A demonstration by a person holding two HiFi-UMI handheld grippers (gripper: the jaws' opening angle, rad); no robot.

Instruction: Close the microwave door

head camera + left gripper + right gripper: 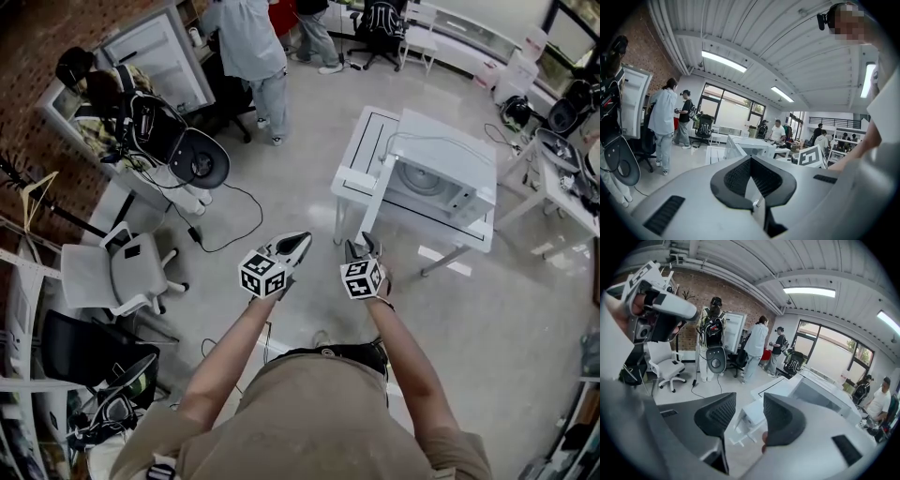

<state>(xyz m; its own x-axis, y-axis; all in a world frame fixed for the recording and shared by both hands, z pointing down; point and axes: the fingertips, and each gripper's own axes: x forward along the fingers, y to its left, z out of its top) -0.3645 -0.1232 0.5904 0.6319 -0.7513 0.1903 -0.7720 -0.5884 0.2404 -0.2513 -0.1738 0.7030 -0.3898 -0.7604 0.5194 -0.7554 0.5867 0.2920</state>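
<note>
head view: the microwave (445,173) fills a small white table (480,240), its door (367,142) swung wide past the table's left edge. left gripper view: the left gripper (751,159) has its jaws meeting at the tips, empty. right gripper view: the right gripper (749,411) has its jaws partly apart, gripping nothing.

Glossy grey floor (281,202), brick wall (23,56) (at the head view's left), white swivel chair (117,274), strip lights (808,290), tall windows (825,350).
</note>
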